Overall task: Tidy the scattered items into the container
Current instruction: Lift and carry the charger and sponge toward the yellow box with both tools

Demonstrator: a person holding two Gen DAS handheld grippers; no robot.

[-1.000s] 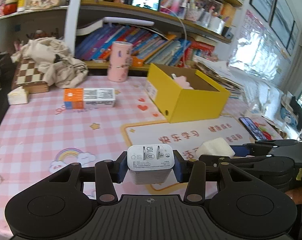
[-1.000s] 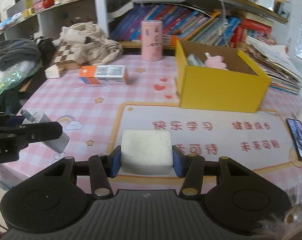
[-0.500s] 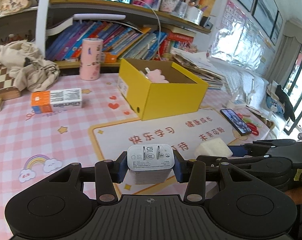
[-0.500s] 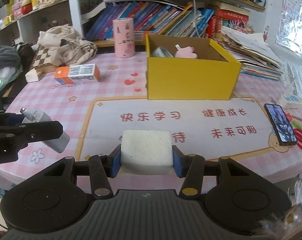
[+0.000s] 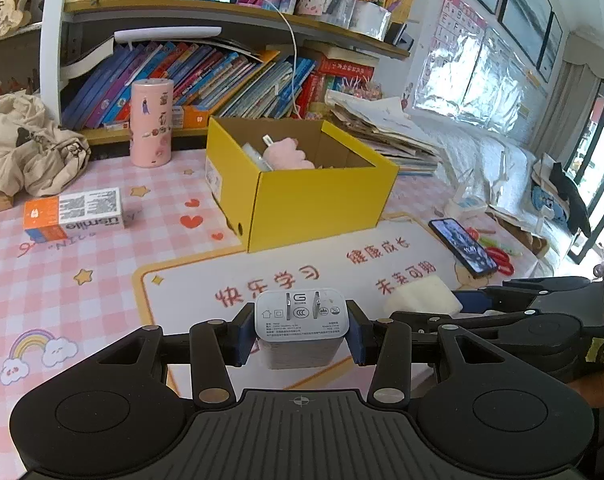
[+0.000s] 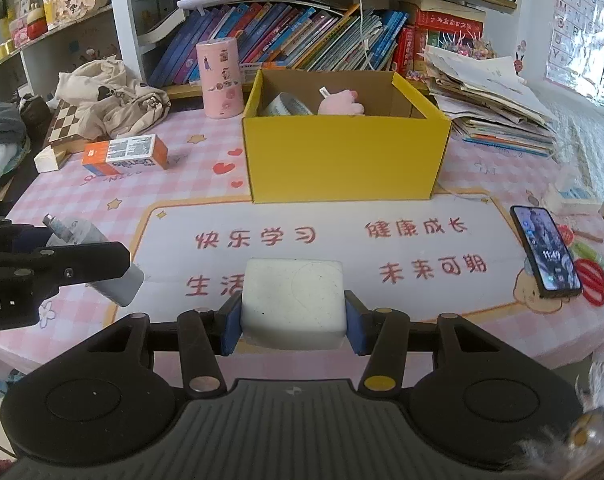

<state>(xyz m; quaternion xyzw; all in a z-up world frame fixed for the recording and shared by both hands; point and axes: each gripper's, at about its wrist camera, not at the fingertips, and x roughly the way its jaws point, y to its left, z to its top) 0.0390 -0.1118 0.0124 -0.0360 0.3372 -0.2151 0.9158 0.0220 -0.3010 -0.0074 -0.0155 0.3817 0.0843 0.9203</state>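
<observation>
My left gripper (image 5: 300, 330) is shut on a white charger plug (image 5: 300, 318), prongs facing forward, held above the printed mat. My right gripper (image 6: 294, 320) is shut on a white block (image 6: 294, 302). The yellow box (image 5: 321, 200) (image 6: 343, 160) stands open ahead of both grippers, with a pink plush toy (image 5: 288, 154) (image 6: 341, 104) and a tape roll (image 6: 286, 106) inside. An orange and white carton (image 5: 74, 214) (image 6: 126, 156) lies on the table left of the box. In the right wrist view, the left gripper with the charger plug (image 6: 98, 260) shows at the left edge.
A pink cylinder tin (image 5: 152, 124) (image 6: 221, 78) stands behind the box by the bookshelf. A phone (image 5: 463, 246) (image 6: 545, 252) lies on the mat at right. Crumpled cloth (image 5: 26, 144) and a chessboard (image 6: 64, 126) sit at the back left. Stacked papers (image 6: 497, 108) lie right of the box.
Both grippers have moved forward and rightward towards the yellow box, which now looks larger and more central. Each still holds its item.
</observation>
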